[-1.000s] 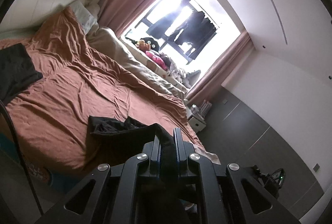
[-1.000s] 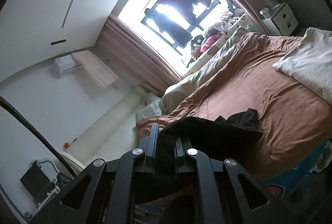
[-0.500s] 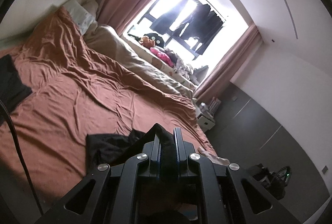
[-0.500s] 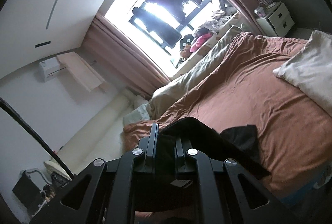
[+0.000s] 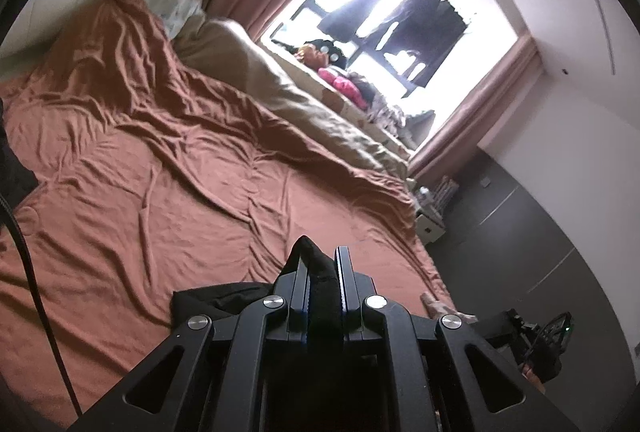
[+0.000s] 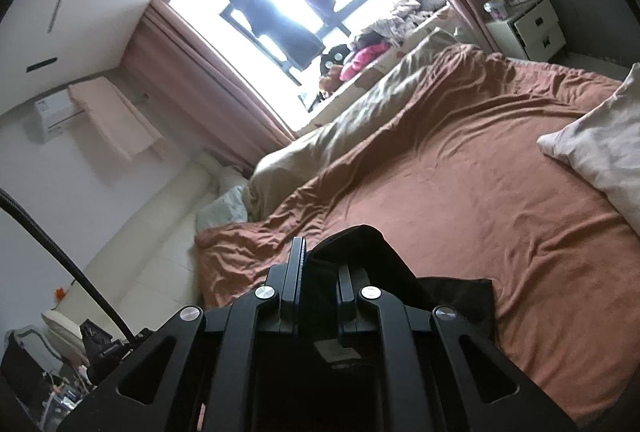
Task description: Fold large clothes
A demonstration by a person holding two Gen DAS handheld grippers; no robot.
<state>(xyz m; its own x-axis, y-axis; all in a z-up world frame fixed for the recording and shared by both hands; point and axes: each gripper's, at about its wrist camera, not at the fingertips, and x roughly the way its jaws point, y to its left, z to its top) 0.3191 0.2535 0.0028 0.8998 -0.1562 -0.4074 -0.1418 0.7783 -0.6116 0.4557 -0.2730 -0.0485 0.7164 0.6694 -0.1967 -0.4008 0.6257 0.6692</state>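
A black garment is held up over the rust-brown bed. My left gripper is shut on a bunched edge of it; cloth sticks up between the jaws and hangs to the left below. My right gripper is shut on another part of the black garment, which drapes to the right over the bed. Most of the garment is hidden under both grippers.
A beige duvet lies along the window side with toys and clothes on the sill. A white pillow lies at the right. A white nightstand stands by the dark wall. A dark item lies at the bed's left edge.
Both grippers have risen and pulled back with the garment; less of it shows on the bed. The view has swung toward the window and the dark item at left has slid nearly out of view.
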